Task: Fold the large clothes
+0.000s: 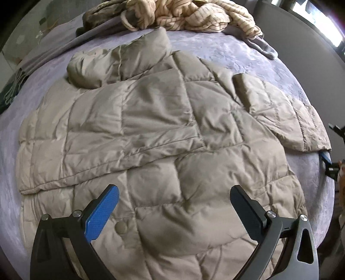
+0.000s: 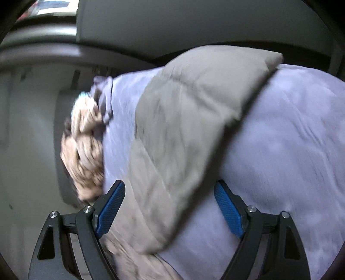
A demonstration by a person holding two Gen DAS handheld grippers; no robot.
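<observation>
Left gripper (image 1: 174,193), jaws wide and empty, hovers over the quilted jacket (image 1: 151,129), whose length stretches straight ahead.

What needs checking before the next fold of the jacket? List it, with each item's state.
1. Left gripper open, nothing between its jaws: ok.
2. Right gripper open, pads not pressing cloth: ok.
3. Jacket lies on the bed cover: ok.
4. One sleeve folded across the body: ok.
5. Other sleeve folded in: not ok, its cuff lies at the jacket's edge near the bed's side.
6. Striped cloth clear of the jacket: cannot tell; it lies close to the hood.
</observation>
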